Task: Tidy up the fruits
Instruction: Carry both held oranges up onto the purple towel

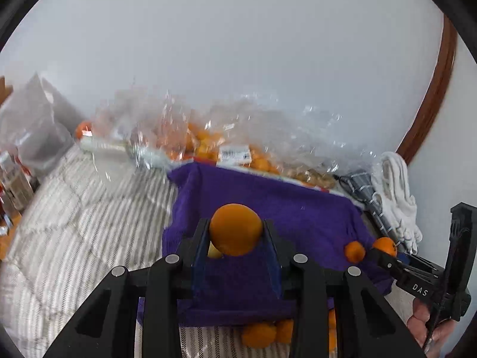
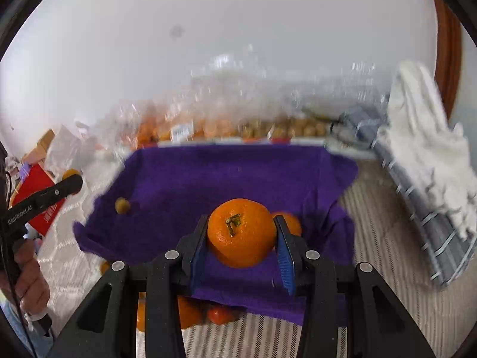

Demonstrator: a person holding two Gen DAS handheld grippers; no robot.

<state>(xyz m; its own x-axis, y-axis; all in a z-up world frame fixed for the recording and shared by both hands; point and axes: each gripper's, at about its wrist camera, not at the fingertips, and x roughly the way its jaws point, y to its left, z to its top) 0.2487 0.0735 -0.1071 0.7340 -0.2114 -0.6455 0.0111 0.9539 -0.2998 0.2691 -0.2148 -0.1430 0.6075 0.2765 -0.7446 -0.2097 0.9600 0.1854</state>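
In the left wrist view my left gripper is shut on a smooth orange above a purple cloth. A yellowish fruit peeks out behind it. In the right wrist view my right gripper is shut on a stemmed orange over the same purple cloth. Another orange lies just behind its right finger. A small greenish fruit rests on the cloth at left. More oranges lie at the cloth's near edge. Each gripper also shows in the other's view, right gripper and left gripper.
Clear plastic bags of oranges and brown fruit line the back by the wall. White towel and grey plaid cloth lie to the right, a red box to the left. Striped bedding surrounds the cloth.
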